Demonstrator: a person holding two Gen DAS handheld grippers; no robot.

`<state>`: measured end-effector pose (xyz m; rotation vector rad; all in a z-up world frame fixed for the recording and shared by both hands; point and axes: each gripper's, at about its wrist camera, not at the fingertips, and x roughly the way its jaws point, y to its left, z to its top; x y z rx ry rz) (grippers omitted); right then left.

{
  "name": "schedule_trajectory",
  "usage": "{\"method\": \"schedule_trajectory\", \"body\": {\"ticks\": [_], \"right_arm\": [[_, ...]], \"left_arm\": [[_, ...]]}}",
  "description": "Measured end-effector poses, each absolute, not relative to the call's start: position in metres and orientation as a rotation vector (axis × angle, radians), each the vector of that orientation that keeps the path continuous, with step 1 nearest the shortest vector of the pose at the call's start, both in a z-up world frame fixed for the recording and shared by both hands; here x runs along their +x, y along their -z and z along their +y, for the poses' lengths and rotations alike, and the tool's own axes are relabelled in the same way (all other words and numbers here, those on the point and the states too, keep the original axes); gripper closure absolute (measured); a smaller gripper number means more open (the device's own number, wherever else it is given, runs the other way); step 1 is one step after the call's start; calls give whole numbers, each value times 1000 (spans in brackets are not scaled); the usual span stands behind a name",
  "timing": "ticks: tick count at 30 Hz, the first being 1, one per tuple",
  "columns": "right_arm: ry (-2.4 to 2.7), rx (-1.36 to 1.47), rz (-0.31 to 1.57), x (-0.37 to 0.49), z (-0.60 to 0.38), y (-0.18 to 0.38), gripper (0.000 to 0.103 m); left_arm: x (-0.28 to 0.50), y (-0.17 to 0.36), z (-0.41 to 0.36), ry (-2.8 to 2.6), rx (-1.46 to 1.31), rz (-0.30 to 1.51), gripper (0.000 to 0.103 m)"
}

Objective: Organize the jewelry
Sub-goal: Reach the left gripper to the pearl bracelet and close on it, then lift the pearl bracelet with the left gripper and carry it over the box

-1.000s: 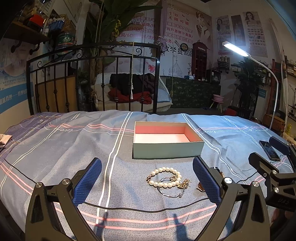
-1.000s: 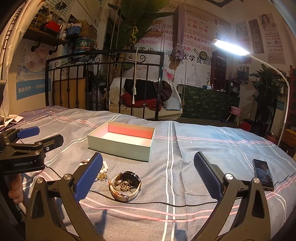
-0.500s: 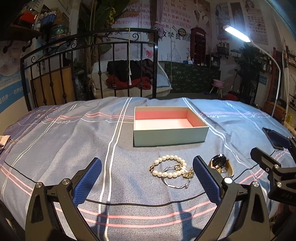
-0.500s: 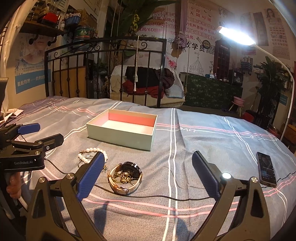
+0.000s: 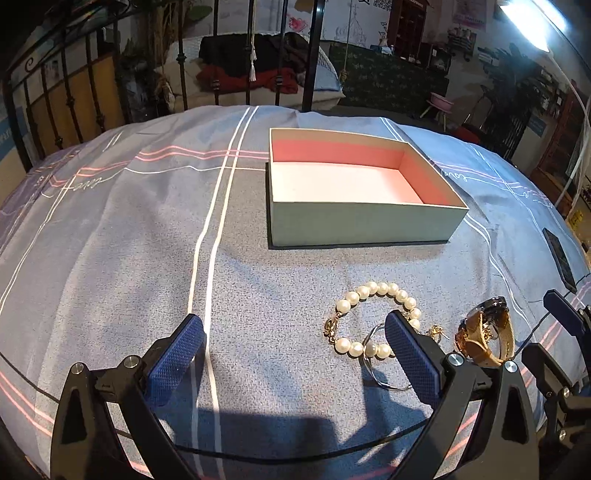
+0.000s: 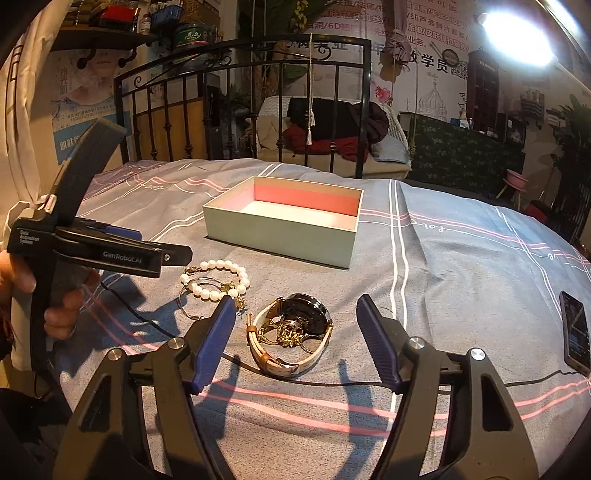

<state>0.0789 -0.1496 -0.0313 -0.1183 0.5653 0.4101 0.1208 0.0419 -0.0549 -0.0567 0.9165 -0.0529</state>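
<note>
Both tools dipped toward bed [image 5: 110,229]. Right tool [image 6: 295,339] jaws closing around watch [image 6: 291,332], pads not touching. Left tool [image 5: 291,354] wide open, empty, beside pearl bracelet [image 5: 373,317]. Box [image 5: 362,221] beyond.

A blue-grey bedspread [image 6: 461,258] with pink and white stripes is covering the bed in front of me. A black metal bed rail [image 6: 258,62] is standing at its far edge. A phone [image 6: 574,332] is lying flat on the spread at my right; a thin black cable [image 6: 147,321] is trailing across the fabric. Beyond the rail, red and black clothes [image 6: 332,129] are lying piled. A lamp [image 6: 517,40] is glaring at upper right. A shelf [image 6: 107,35] is carrying tins and bottles at upper left. Posters [image 6: 424,33] are covering the back wall.
</note>
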Motion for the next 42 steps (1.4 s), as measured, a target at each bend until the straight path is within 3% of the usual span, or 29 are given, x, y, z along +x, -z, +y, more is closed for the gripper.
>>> {"method": "schedule_trajectory", "body": {"ticks": [9,15,19,21,23,24,29,31,42], "right_arm": [[-600,-119,644,88,-105,38,54],[-715,-172,717,89,-69,54,64],[-715,-184,744,100,-60,57,65],[-704,-206,778,106,-55,63,71],[-706,-226,794,111,-53,66,76],[-712,-231,796,111,-52,65,85],[-723,-226,794,109,-52,66,96],[-730,-205,789,109,-56,64,99],[-755,-125,705,98,-79,48,100]], "left_arm": [[139,65,34,135,4,970,7],[158,69,27,207,70,1009,11],[169,77,22,212,132,1041,18],[168,79,16,223,177,1030,20],[166,79,11,243,198,1022,29],[164,78,10,256,202,1018,32],[154,73,-2,362,227,995,81],[154,72,-5,391,210,1001,93],[142,38,5,431,58,950,94]]}}
